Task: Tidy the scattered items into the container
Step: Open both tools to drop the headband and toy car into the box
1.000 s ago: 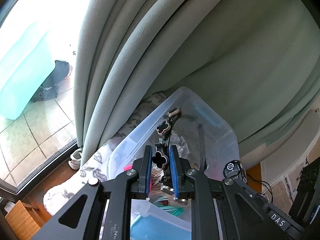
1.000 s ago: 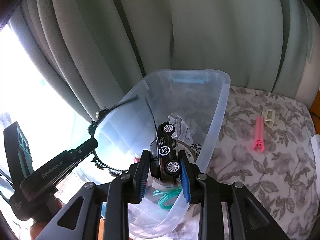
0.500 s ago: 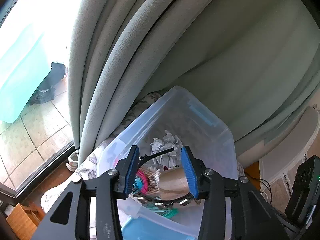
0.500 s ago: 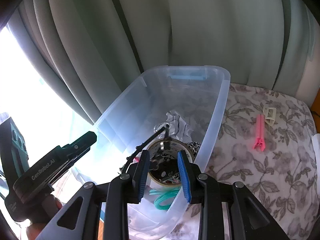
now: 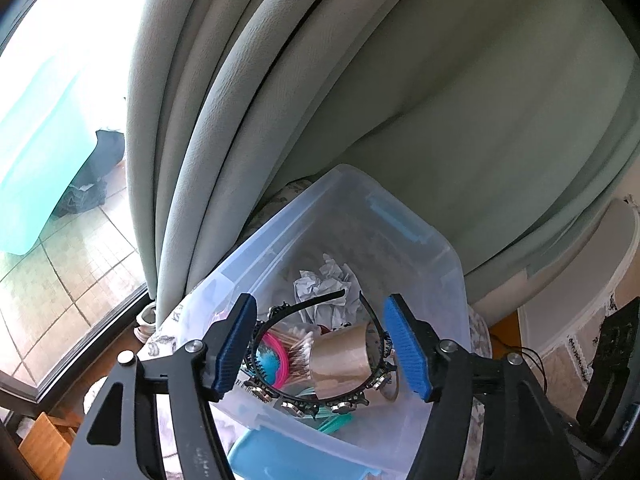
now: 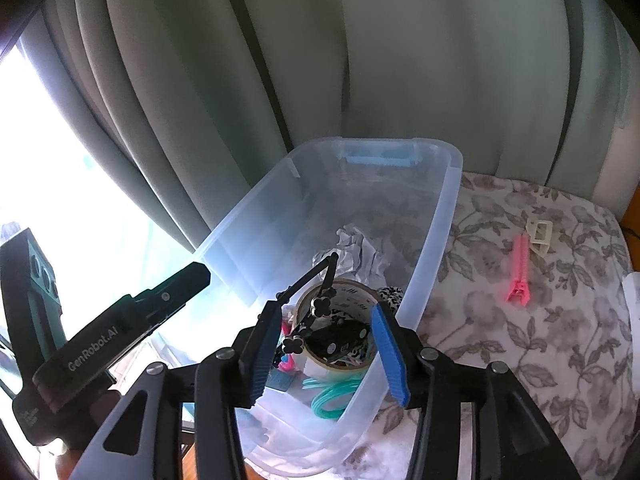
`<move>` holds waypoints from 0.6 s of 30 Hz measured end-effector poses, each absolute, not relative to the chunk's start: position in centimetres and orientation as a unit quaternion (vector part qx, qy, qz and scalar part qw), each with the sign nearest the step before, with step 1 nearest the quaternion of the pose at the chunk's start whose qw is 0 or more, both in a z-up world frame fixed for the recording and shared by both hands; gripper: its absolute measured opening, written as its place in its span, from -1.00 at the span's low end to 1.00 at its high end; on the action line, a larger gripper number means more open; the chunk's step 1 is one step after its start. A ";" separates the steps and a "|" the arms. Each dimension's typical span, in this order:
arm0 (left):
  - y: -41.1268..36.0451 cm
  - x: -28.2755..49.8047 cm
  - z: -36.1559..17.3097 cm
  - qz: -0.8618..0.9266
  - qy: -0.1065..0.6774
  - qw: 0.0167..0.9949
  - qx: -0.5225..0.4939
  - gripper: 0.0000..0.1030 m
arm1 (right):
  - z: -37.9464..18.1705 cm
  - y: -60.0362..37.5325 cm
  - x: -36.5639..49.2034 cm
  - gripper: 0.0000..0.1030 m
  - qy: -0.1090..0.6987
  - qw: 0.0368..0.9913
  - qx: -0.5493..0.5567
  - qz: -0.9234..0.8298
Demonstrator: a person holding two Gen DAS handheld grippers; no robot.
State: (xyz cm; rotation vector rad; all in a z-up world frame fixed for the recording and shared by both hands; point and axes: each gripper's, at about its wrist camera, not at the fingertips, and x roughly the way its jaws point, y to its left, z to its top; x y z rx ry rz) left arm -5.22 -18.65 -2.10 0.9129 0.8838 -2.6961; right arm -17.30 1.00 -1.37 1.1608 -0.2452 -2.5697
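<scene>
A clear plastic bin [image 5: 452,256] [image 6: 440,220] stands on a floral cloth, against the curtain. Inside it lie a black flowered headband [image 5: 304,304] [image 6: 308,280], a brown tape roll [image 5: 340,360] [image 6: 344,283], crumpled paper [image 5: 324,280] [image 6: 356,248] and a black toy car [image 6: 340,338], which rests in the roll's hole. My left gripper [image 5: 320,300] hovers over the bin, its jaws opening, nothing pressed between the blue pads. My right gripper [image 6: 325,307] hangs above the roll and car, jaws opening too and holding nothing.
On the floral cloth [image 6: 520,340] right of the bin lie a pink clip [image 6: 520,272] and a cream clip [image 6: 540,234]. Grey-green curtains [image 6: 360,60] hang close behind. Teal tubing [image 6: 332,394] lies in the bin. The left tool's black body [image 6: 120,320] reaches in from the left.
The left jaws let go of the headband, which dropped into the bin. The right jaws released the toy car, now lying in the tape roll. Both pairs of jaws stand wider.
</scene>
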 end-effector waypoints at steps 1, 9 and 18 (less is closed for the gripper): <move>-18.6 -5.1 -2.0 -0.902 0.294 0.080 0.305 0.35 | -1.3 1.0 -17.3 0.03 -0.086 0.154 0.404 -0.898; -17.7 -4.8 -1.0 -0.908 0.281 0.079 0.301 0.43 | -0.6 1.4 -16.8 0.06 -0.089 0.155 0.396 -0.901; -16.4 -3.9 0.9 -0.917 0.266 0.082 0.286 0.43 | 1.0 2.0 -15.5 0.08 -0.096 0.156 0.379 -0.907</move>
